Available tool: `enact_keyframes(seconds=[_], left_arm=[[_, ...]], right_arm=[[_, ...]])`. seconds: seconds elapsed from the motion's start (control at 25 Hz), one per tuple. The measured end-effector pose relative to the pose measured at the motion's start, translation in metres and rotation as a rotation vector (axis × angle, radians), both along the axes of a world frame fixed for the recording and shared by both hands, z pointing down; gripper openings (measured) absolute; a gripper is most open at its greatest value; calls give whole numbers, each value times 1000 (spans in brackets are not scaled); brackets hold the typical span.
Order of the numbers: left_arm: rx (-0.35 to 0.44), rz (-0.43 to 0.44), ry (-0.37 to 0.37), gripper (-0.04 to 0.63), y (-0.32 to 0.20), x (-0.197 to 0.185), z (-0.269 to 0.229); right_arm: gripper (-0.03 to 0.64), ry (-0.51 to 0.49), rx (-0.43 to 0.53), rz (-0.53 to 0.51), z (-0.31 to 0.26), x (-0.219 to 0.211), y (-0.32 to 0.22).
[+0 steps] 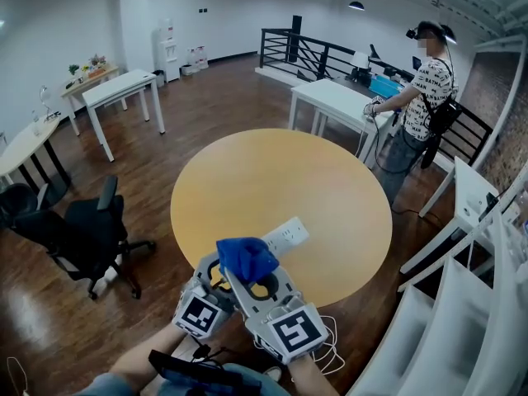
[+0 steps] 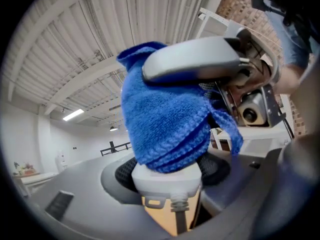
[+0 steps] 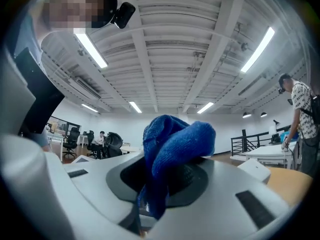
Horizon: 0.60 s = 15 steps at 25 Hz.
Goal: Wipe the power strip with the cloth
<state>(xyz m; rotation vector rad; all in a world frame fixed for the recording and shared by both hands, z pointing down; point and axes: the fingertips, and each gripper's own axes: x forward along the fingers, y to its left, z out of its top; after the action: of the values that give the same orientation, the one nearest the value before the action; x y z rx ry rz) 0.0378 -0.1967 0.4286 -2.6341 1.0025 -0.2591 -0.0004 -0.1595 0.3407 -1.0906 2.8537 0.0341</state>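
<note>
I see the left gripper (image 1: 213,277) and the right gripper (image 1: 252,280) close together at the near edge of the round light-wood table (image 1: 247,172), each with its marker cube toward me. In the left gripper view, the jaws of the left gripper (image 2: 170,173) stand wide and press on the 2 sides of the cable end of the long white plastic power strip (image 2: 167,181); a grey cable (image 2: 179,211) leaves this end downward. In the head view the white plastic power strip (image 1: 285,236) reaches from the grippers out over the table, with its sockets facing up; I cannot tell if its far end touches the wood. The blue knitted cloth (image 1: 246,258) sits bunched on the near part of the strip, and in the left gripper view this cloth (image 2: 165,124) covers the top of the strip. In the right gripper view, the right gripper (image 3: 165,181) has its jaws narrow and pinched on a fold of the cloth (image 3: 172,149), which rises in a lump above them. Behind the table 1 person (image 1: 421,97) stands at a white desk (image 1: 334,101), and a black office chair (image 1: 82,229) is at the left on the dark wooden floor.
</note>
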Motion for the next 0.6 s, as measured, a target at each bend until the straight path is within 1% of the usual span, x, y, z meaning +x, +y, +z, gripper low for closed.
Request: enact_keyframes(seconds=[0.16,0.32,0.36,0.48,0.6], left_arm=[[4,2,22,287,1,-3,-4],[12,7,24,287,5,-5,-7],[14,7,23,287,6,-6,-8],[16,4,23,287,8,-7,-9],[13,2,29,287,11,-8,-10]], right_arm=[[77,0,26,54,-10,25,-11],[77,3,65,103,-24,49,-21],[77,8,86,119,-28,56,-24],[77,19,189,184,-45,83,-36],[77,26,223,246,-56,109,-46]])
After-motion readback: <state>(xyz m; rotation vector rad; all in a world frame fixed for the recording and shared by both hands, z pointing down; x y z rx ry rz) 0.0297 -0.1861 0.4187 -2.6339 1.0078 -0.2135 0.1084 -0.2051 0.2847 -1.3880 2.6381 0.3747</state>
